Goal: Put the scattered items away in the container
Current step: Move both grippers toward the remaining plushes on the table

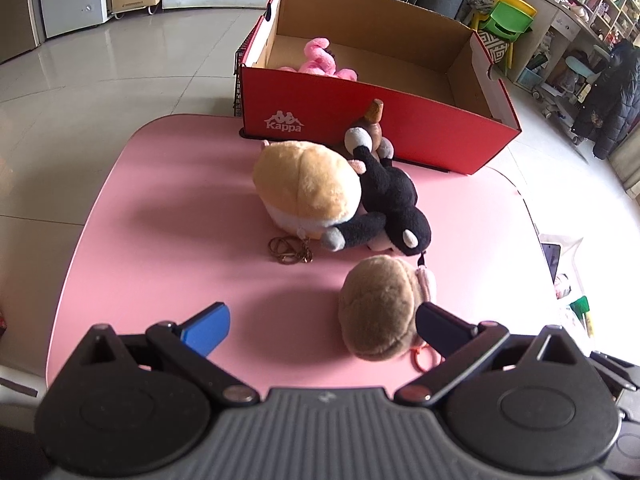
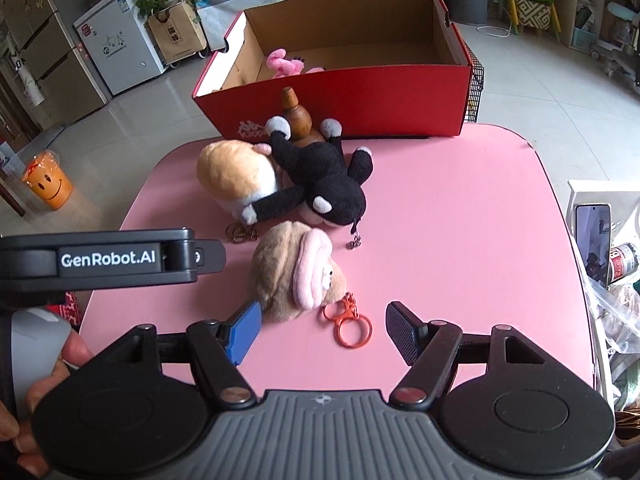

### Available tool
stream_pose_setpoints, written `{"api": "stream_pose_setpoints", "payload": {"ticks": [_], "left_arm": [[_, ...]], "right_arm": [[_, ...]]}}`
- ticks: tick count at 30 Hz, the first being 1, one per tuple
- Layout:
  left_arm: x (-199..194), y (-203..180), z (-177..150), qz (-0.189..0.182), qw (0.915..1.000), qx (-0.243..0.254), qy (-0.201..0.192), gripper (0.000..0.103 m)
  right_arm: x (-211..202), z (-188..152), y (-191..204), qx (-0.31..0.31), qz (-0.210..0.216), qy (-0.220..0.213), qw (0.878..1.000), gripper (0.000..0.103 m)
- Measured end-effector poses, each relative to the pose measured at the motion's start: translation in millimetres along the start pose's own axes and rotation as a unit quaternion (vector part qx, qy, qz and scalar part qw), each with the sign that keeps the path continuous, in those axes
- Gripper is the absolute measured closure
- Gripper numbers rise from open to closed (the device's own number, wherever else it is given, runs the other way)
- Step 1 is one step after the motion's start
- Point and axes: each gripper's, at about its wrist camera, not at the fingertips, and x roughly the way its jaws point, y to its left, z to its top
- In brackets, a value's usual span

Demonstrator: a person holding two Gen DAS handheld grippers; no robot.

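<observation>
Left wrist view shows the left tool (image 1: pixel 322 330) with its jaws spread wide and gripping nothing. The brown plush (image 1: pixel 378 306) lies between them, close to the dark right finger, but I cannot tell if that finger touches it. It rests on the pink counter (image 1: pixel 160 240). Farther away, the tan plush (image 1: pixel 306 182) and the black plush (image 1: pixel 390 200) lie against each other in the middle of the counter. A small brown toy (image 1: pixel 370 126) stands behind them, just beside the red box (image 1: pixel 360 120). The box is open at the far edge of the counter, and a pink plush (image 1: pixel 320 60) is already inside it.

In the right wrist view, the right tool (image 2: pixel 326 332) is released too, its jaws apart and empty. The brown plush (image 2: pixel 294 276) is just beyond its blue left finger. The orange keyring (image 2: pixel 350 320) of this plush lies flat on the counter (image 2: pixel 460 220) between the two fingers. The left tool's body (image 2: pixel 108 258) shows at the left edge, and a hand (image 2: pixel 44 392) holds a grip below it.
</observation>
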Motion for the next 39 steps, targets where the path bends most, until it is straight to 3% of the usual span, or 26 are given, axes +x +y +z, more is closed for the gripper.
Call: {"api": "stream_pose_setpoints", "payload": {"ticks": [26,39], "left_arm": [[1.0,1.4,-22.6,0.020,0.9994,0.025,0.015,0.000],[4.1,5.0,-19.0,0.004,0.9998,0.013,0.011,0.000]], "right_arm": [[1.6,-24.1,5.6,-0.016,-0.001,0.023,1.000,0.033],[6.7,-23.7,0.1,-0.007,-0.003,0.017,1.000,0.033]]}}
